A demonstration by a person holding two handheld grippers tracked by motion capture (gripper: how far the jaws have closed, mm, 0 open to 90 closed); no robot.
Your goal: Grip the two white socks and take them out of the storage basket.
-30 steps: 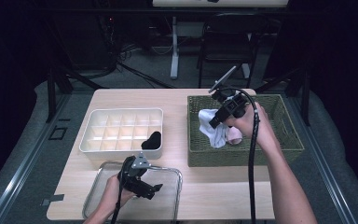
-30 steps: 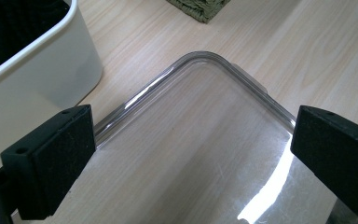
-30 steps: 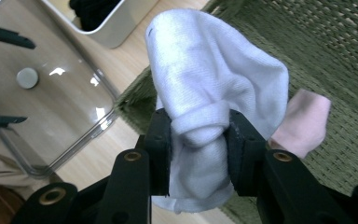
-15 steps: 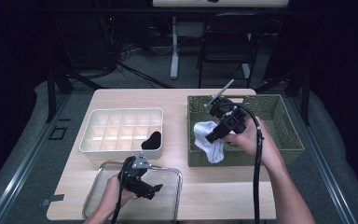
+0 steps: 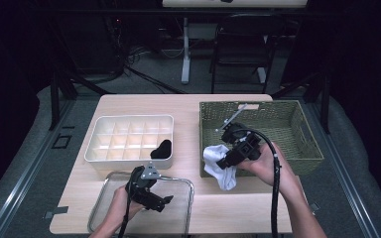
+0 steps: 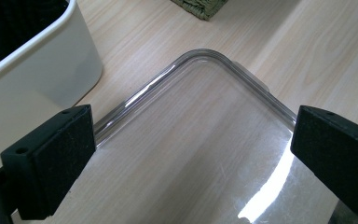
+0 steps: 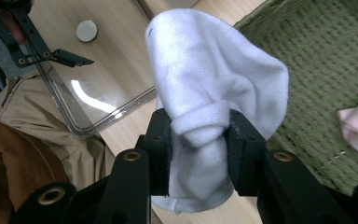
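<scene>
Right tool (image 5: 226,161) clamps a white sock (image 5: 220,165) (bunched between its jaws) over the green basket's (image 5: 258,133) near-left corner. Left tool (image 5: 162,202), jaws wide, hovers above the clear tray (image 5: 186,184).

Likely a lab, dark room, floor cables (image 5: 144,74)

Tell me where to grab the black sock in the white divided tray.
Grip the black sock at its raised upper bunch, coming straight down from above: it sits crumpled in a front-right compartment of the white divided tray, whose walls block any sideways approach.
</scene>
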